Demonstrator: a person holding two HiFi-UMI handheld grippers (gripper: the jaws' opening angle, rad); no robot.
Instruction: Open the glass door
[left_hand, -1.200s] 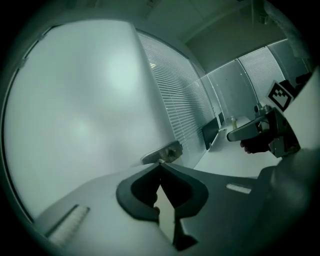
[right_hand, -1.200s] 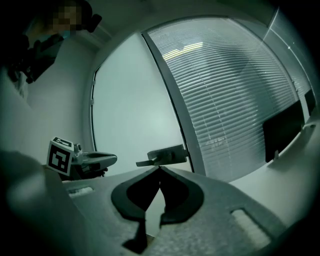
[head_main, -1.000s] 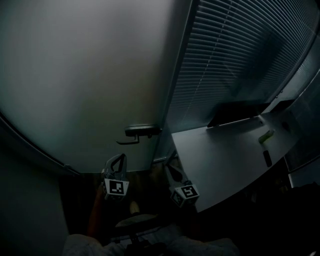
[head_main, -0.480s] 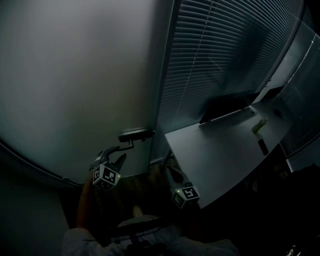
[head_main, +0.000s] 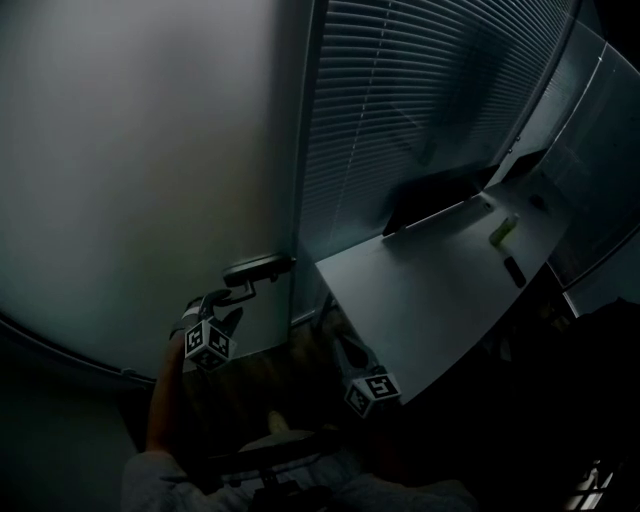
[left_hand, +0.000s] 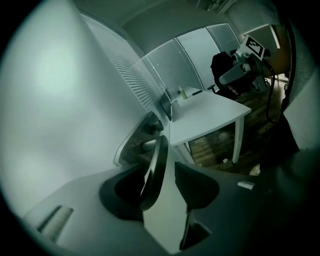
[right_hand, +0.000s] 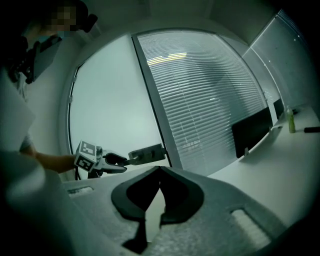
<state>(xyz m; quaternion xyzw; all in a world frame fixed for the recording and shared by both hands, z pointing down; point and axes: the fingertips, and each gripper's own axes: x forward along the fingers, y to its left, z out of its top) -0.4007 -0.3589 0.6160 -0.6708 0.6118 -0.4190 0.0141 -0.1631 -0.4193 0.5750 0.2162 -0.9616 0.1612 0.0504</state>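
The frosted glass door (head_main: 130, 180) fills the left of the head view. Its dark handle (head_main: 258, 269) sits by the door's right edge, with the lever pointing left. My left gripper (head_main: 222, 305) is at the lever's free end. Its jaws are opening, and the lever's tip lies between them without the pads pressing on it. The right gripper view shows this from the side: the handle (right_hand: 146, 153) and the left gripper (right_hand: 120, 162). My right gripper (head_main: 346, 350) hangs lower, by the desk's corner. It is shut with nothing in it (right_hand: 159, 170).
A white desk (head_main: 430, 290) stands right of the door, carrying a dark monitor (head_main: 430, 200), a green bottle (head_main: 503, 230) and a small dark object (head_main: 514, 270). Slatted blinds (head_main: 400, 100) cover the panel beside the door. Wooden floor lies below.
My left gripper has gone from below the handle to the lever's end, rolled, and opened its jaws from shut. The right gripper has drifted slightly.
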